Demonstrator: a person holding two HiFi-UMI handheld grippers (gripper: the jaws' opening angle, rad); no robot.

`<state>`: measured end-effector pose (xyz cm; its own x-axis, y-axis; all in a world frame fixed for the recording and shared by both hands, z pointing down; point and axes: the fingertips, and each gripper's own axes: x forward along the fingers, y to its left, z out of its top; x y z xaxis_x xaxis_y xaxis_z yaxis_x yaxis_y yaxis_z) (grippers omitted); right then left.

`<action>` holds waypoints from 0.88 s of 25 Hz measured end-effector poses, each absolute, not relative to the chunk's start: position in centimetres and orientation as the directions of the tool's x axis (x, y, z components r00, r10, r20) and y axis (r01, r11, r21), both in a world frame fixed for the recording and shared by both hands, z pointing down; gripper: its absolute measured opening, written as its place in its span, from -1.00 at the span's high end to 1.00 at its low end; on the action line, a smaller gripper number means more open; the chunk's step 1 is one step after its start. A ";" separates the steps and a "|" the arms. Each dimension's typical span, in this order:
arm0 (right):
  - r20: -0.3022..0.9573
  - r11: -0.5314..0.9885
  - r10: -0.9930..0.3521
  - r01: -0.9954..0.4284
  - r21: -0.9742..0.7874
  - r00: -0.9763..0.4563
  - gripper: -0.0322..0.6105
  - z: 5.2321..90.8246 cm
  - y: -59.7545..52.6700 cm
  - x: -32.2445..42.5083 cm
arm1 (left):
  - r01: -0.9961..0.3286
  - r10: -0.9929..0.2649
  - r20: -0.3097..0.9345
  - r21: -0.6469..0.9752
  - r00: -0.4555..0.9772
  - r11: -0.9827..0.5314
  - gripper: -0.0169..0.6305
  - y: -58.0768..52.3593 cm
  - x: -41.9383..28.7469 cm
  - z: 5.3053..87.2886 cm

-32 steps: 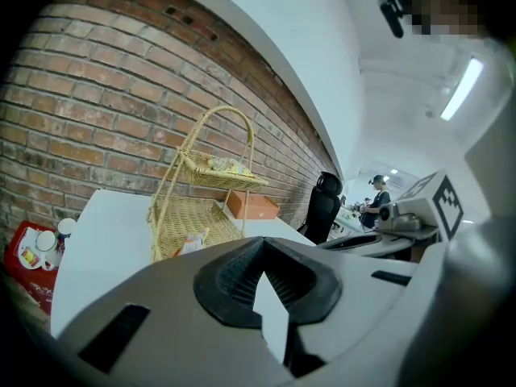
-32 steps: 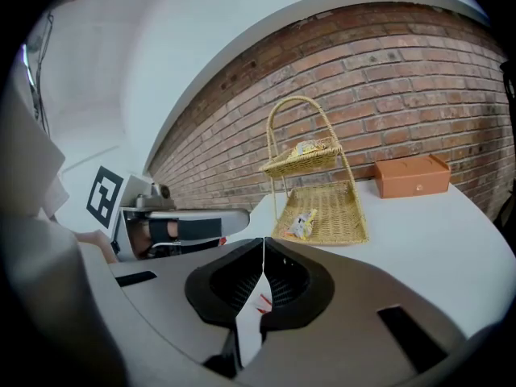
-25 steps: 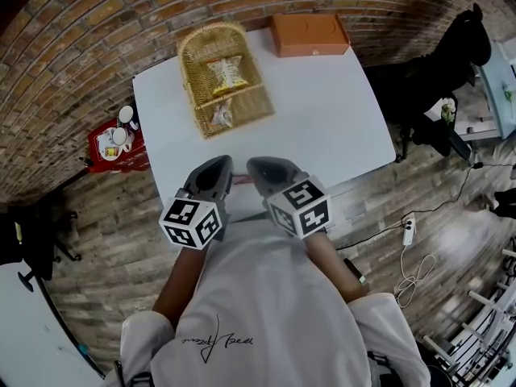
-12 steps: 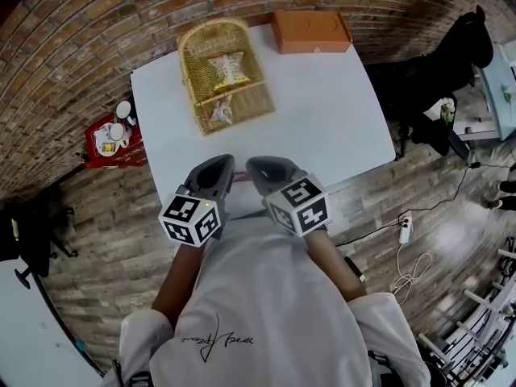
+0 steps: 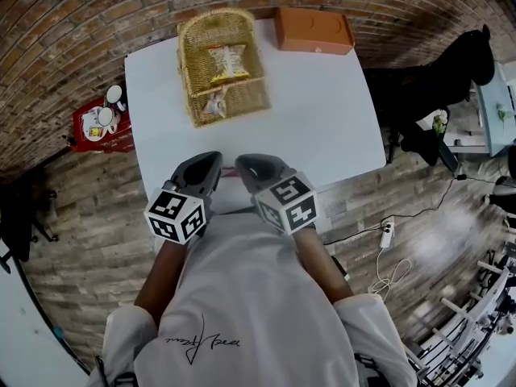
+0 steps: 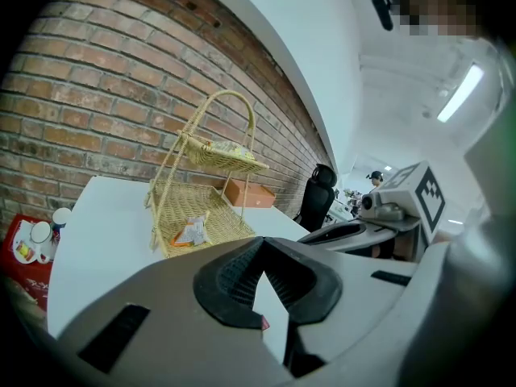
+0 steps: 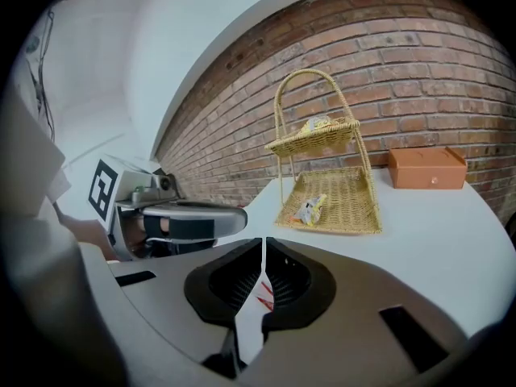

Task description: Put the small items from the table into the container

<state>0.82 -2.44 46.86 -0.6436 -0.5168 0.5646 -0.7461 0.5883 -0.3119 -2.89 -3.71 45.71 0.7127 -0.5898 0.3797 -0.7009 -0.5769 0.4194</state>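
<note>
A two-tier wicker basket point(image 5: 222, 67) stands at the far left of the white table point(image 5: 322, 119). A yellow snack packet point(image 5: 228, 61) lies in its upper tier. Its lower tray point(image 6: 193, 216) holds a white and orange packet point(image 5: 214, 107). My left gripper point(image 5: 211, 161) and right gripper point(image 5: 243, 163) hover side by side over the table's near edge, both shut with nothing held. A small red bit point(image 5: 229, 172) shows between them. The left gripper point(image 6: 260, 255) and the right gripper point(image 7: 264, 247) both point toward the basket point(image 7: 326, 164).
An orange box point(image 5: 314, 31) sits at the table's far right corner against the brick wall. A red stand with cups point(image 5: 101, 123) is on the floor to the left. A black chair point(image 5: 435, 79) stands to the right, with a power strip and cables point(image 5: 387, 236) on the floor.
The head view has shifted slightly, so the table and basket sit a little further left in the picture. Both grippers stay shut at the near edge.
</note>
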 end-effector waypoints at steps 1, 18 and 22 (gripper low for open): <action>0.571 0.596 -0.510 -0.743 -0.306 -0.644 0.83 47.1 -2.4 0.8 | -0.702 -0.593 0.378 0.421 0.711 -0.574 0.92 -3.7 -2.9 45.7; 0.720 0.779 -0.274 -0.586 -0.223 -0.638 0.82 52.8 0.0 -0.4 | -0.735 -0.637 0.375 0.433 0.674 -0.522 0.92 -2.7 -4.2 46.3; 0.748 0.808 -0.208 -0.542 -0.232 -0.630 0.63 54.4 0.9 -0.7 | -0.739 -0.653 0.363 0.442 0.665 -0.508 0.92 -2.5 -4.6 46.0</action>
<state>-0.67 0.94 54.44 -0.6304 -0.2078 0.7479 -0.5416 0.8080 -0.2320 -4.61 -2.53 46.03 0.6651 -0.6527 0.3628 -0.7394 -0.5075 0.4424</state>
